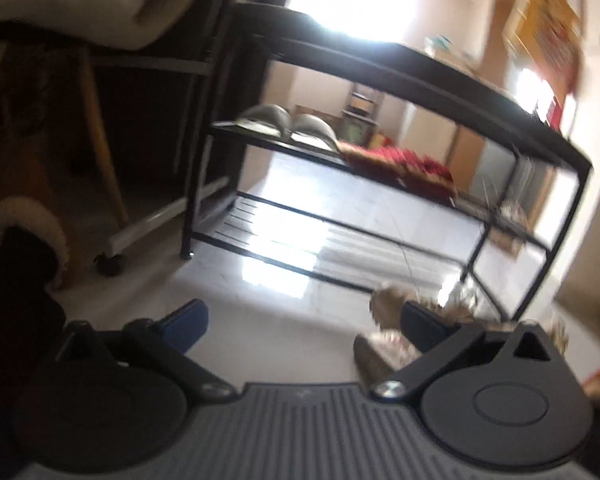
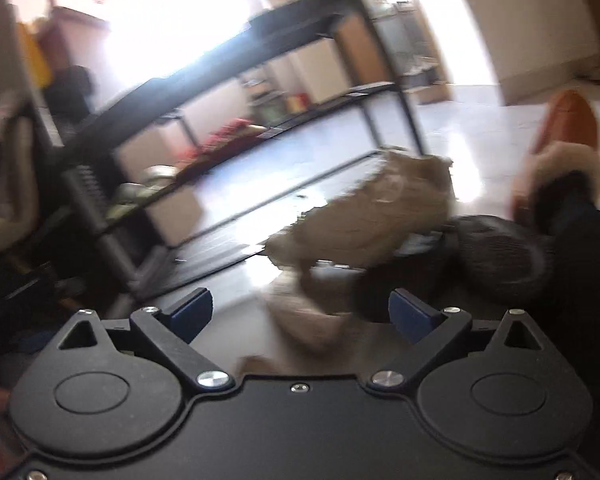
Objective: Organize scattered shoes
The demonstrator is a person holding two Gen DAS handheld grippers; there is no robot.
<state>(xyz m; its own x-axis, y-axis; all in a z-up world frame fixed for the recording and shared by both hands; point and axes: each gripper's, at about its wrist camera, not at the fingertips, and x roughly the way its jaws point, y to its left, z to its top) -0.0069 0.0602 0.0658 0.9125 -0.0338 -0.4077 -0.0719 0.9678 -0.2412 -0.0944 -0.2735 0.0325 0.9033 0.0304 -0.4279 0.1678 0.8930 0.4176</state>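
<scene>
In the left wrist view my left gripper [image 1: 302,326] stands open low over the pale floor, bare tile between its blue pads. Two furry beige shoes [image 1: 392,320] lie against its right-hand finger; whether that finger touches them I cannot tell. In the right wrist view my right gripper [image 2: 302,314] is open too. One blurred beige shoe [image 2: 300,316] lies on the floor just ahead between its fingers, and another beige shoe [image 2: 368,208] sits further on, beside a dark mesh shape [image 2: 500,256]. The black shoe rack [image 1: 380,64] holds grey slippers [image 1: 296,124] and red slippers [image 1: 400,164] on its middle shelf.
A person's foot in an orange fur-cuffed slipper [image 2: 560,136] stands at the right, and is seen again as a slipper [image 1: 28,220] at the left. A chair with wooden legs [image 1: 100,120] and a wheeled cart [image 1: 112,260] stand left of the rack. Another furry item [image 1: 508,220] rests at the rack's right end.
</scene>
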